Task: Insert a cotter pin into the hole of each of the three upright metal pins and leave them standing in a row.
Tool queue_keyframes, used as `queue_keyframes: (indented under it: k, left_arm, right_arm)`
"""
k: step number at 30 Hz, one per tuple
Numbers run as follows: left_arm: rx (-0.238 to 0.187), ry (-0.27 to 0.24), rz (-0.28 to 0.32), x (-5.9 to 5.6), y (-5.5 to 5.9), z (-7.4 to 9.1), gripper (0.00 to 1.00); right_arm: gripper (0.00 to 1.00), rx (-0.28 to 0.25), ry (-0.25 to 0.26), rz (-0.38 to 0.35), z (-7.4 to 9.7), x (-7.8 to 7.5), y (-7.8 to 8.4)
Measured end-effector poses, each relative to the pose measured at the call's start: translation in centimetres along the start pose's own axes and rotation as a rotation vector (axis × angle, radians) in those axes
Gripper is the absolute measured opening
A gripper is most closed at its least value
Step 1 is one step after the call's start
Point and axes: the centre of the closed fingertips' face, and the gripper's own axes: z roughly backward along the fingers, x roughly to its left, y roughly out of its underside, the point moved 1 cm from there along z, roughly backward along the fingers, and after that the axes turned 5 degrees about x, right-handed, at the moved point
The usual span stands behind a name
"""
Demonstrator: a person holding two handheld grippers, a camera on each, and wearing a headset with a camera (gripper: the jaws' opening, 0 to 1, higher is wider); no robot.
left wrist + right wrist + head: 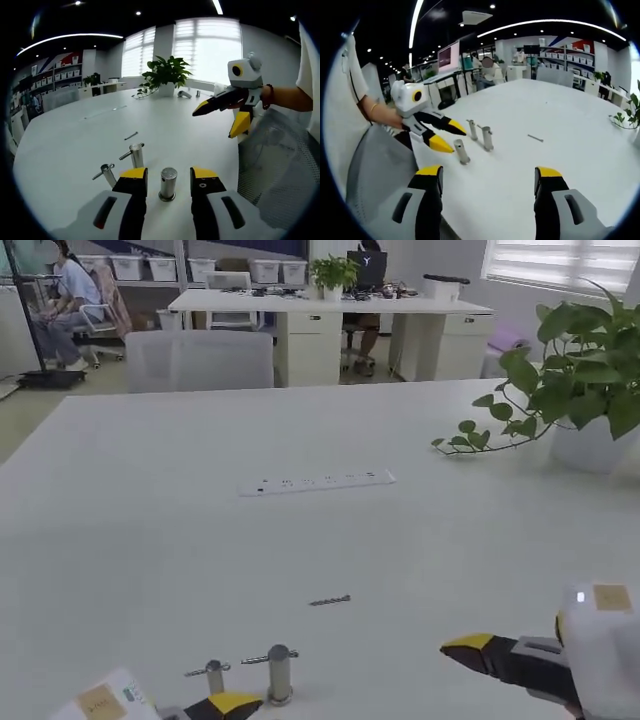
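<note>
White bench (300, 540) carries three upright grey metal pins (136, 156): two hold thin cotter pins (124, 155), the bare third (168, 186) stands between the jaws of the released left gripper (168, 174). Right gripper (488, 172) hovers released; a loose silver cotter pin (330, 601) lies beyond.

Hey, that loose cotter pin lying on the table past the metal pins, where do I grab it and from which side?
Probably near one end of the cotter pin, coming straight down from above, jaws across its width. It lies flat on the table, thin and long, so a sideways approach finds little to pinch; the other end stays free.
</note>
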Motion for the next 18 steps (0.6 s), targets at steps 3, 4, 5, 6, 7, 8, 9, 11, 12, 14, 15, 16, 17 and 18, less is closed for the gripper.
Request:
queue_keyframes:
  k: [3,4,5,6,7,8,9,11,12,14,15,16,17,18]
  left_arm:
    - [-0.009,-0.029,0.022,0.6,0.0,0.6,0.35]
    - [-0.011,-0.031,0.034,0.6,0.0,0.8,0.35]
    - [-0.013,-0.037,0.035,0.7,0.0,1.0,0.35]
    - [-0.013,-0.037,0.033,0.7,0.0,1.1,0.37]
    - [-0.012,-0.037,0.029,0.7,0.1,1.3,0.39]
    - [-0.01,-0.038,0.028,0.7,0.1,1.5,0.4]
    - [-0.013,-0.039,0.034,0.7,0.0,1.7,0.41]
    - [-0.014,-0.038,0.045,0.6,0.0,2.1,0.42]
    - [-0.013,-0.04,0.046,0.6,0.0,2.1,0.42]
    - [-0.008,-0.043,0.054,0.5,0.2,2.4,0.43]
    - [-0.004,-0.042,0.062,0.5,0.2,2.5,0.44]
    - [-0.005,-0.039,0.068,0.4,0.3,2.6,0.46]
    - [-0.007,-0.04,0.072,0.4,0.3,2.8,0.48]
    - [-0.006,-0.042,0.08,0.4,0.3,2.9,0.5]
  right_arm:
    - [0.74,-0.003,0.005,0.007,-0.2,-0.7,-0.5]
    - [0.73,-0.002,0.007,0.01,-0.2,-0.9,-0.6]
    - [0.72,-0.001,0.006,0.012,-0.2,-1.1,-0.7]
    - [0.71,-0.001,0.006,0.014,-0.2,-1.3,-0.8]
    - [0.7,0.0,0.01,0.016,-0.3,-1.6,-1.0]
    - [0.7,-0.001,0.01,0.02,-0.3,-1.8,-1.1]
    - [0.7,0.001,0.005,0.025,-0.4,-2.1,-1.3]
    - [0.7,0.004,-0.002,0.031,-0.6,-2.3,-1.5]
    - [0.69,0.009,-0.008,0.037,-0.7,-2.5,-1.6]
    - [0.69,0.021,-0.015,0.044,-1.0,-2.9,-1.6]
    - [0.69,0.027,-0.017,0.048,-1.1,-3.1,-1.7]
    - [0.69,0.031,-0.021,0.055,-1.2,-3.3,-1.8]
    - [0.69,0.034,-0.024,0.06,-1.3,-3.5,-1.8]
    - [0.69,0.039,-0.028,0.064,-1.5,-3.7,-1.9]
